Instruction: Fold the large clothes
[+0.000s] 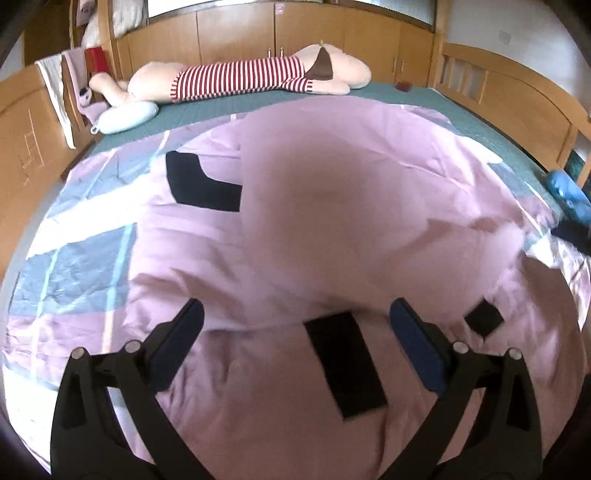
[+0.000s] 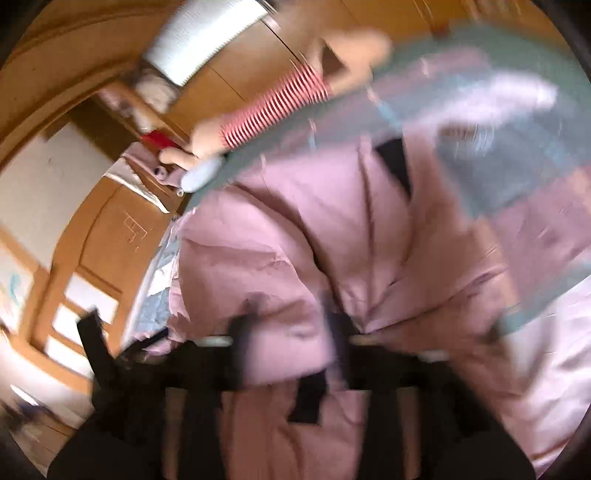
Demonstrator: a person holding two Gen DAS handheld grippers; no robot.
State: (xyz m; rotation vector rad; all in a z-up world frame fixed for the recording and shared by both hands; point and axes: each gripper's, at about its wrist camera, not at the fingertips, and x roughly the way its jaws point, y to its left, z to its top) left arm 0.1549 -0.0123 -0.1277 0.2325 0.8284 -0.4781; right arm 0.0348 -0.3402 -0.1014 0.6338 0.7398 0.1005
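Green bedding [image 1: 461,122] carries everything I see; nearest me, my left gripper [image 1: 295,325] hangs with fingers spread wide above the pink padded coat [image 1: 295,229], holding nothing; the coat lies puffy and creased with black patches, over a pink-and-grey sheet [image 1: 74,236]; my right gripper [image 2: 291,343] is smeared by blur with pink cloth between its fingers, its grip unreadable; farthest off, a striped plush toy [image 1: 236,77] lies before wooden cabinets [image 1: 236,33].
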